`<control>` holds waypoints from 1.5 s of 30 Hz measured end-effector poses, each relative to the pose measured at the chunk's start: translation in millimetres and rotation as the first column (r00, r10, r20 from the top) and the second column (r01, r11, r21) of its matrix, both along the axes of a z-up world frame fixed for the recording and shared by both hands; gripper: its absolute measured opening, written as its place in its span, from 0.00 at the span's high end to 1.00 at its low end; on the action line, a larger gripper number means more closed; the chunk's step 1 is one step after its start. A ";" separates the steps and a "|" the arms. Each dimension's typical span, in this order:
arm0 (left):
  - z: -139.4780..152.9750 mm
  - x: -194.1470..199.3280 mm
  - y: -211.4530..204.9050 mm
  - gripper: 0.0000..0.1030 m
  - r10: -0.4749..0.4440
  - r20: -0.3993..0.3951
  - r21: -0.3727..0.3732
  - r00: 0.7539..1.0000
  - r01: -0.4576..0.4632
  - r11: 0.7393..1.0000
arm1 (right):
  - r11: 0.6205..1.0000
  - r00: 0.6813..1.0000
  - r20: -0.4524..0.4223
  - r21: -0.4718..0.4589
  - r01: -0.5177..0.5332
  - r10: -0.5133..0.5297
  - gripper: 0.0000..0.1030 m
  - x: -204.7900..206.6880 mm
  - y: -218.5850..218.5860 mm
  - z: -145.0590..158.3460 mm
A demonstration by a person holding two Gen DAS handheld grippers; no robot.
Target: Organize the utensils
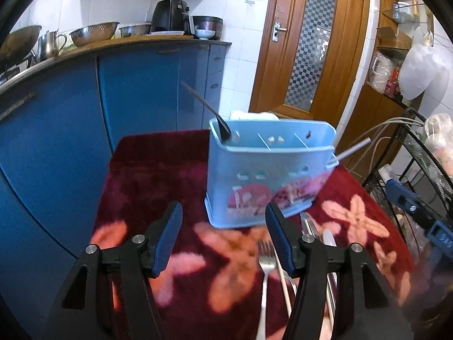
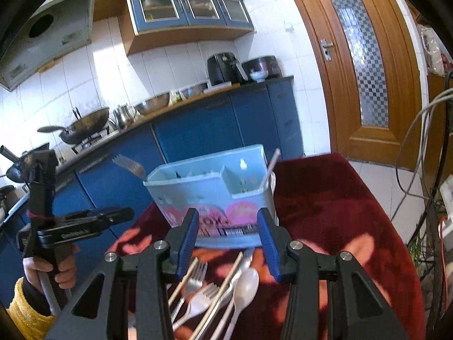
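A light blue utensil caddy [image 1: 269, 170] [image 2: 209, 189] stands on the red flowered cloth [image 1: 158, 175]. A fork [image 2: 127, 164] leans out of its left compartment, tines up. A pale chopstick [image 2: 271, 167] sticks out of its right end. In front of the caddy lies a pile of loose forks [image 2: 195, 277], a white spoon [image 2: 246, 283] and chopsticks [image 2: 226, 280]. My left gripper [image 1: 223, 238] is open and empty, hovering before the caddy with a fork [image 1: 266, 257] lying beside its right finger. My right gripper [image 2: 228, 232] hangs open over the pile, holding nothing.
Blue kitchen cabinets [image 1: 56, 141] run along the left, close to the table. A black wire rack with cables [image 1: 419, 155] stands at the right. A wooden door [image 2: 362, 65] is behind. In the right wrist view a hand in a yellow sleeve [image 2: 25, 306] holds the left gripper [image 2: 121, 215].
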State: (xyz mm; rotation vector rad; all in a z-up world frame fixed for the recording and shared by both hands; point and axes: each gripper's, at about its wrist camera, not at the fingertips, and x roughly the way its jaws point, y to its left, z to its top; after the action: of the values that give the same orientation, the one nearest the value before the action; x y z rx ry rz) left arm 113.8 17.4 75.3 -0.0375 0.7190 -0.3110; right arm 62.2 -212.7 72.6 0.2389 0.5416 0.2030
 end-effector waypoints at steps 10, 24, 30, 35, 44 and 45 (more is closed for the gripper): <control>-37.5 -13.7 -18.9 0.40 -0.053 -0.089 -0.004 0.995 0.053 0.999 | 1.000 0.989 -0.149 -0.025 -0.016 0.012 0.55 -3.9 5.1 -37.0; -82.2 8.1 -36.0 0.60 -0.094 -0.230 -0.033 0.969 0.089 0.996 | 1.000 0.949 -0.316 -0.012 -0.020 0.015 0.63 16.4 5.5 -78.5; -95.2 18.8 -43.2 0.70 -0.130 -0.288 -0.084 0.949 0.110 0.990 | 1.000 0.932 -0.362 0.014 -0.026 0.029 0.70 24.0 3.7 -90.0; -103.9 26.5 -48.0 0.82 -0.163 -0.322 -0.146 0.933 0.121 0.982 | 0.999 0.925 -0.378 0.033 -0.023 0.034 0.72 31.7 0.7 -96.1; -102.6 23.9 -50.7 0.97 -0.164 -0.308 -0.173 0.937 0.114 0.978 | 0.997 0.923 -0.382 0.071 -0.013 0.039 0.90 35.4 -6.8 -97.8; -101.4 22.1 -49.1 0.97 -0.156 -0.303 -0.168 0.940 0.108 0.980 | 0.998 0.925 -0.379 0.066 -0.013 0.037 0.90 34.2 -7.0 -96.5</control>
State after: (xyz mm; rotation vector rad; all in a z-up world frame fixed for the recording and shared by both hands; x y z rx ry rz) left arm 135.9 -31.7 -26.1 -0.1855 1.0173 -0.4949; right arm 96.4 -219.7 -23.9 0.3355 0.9265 0.1992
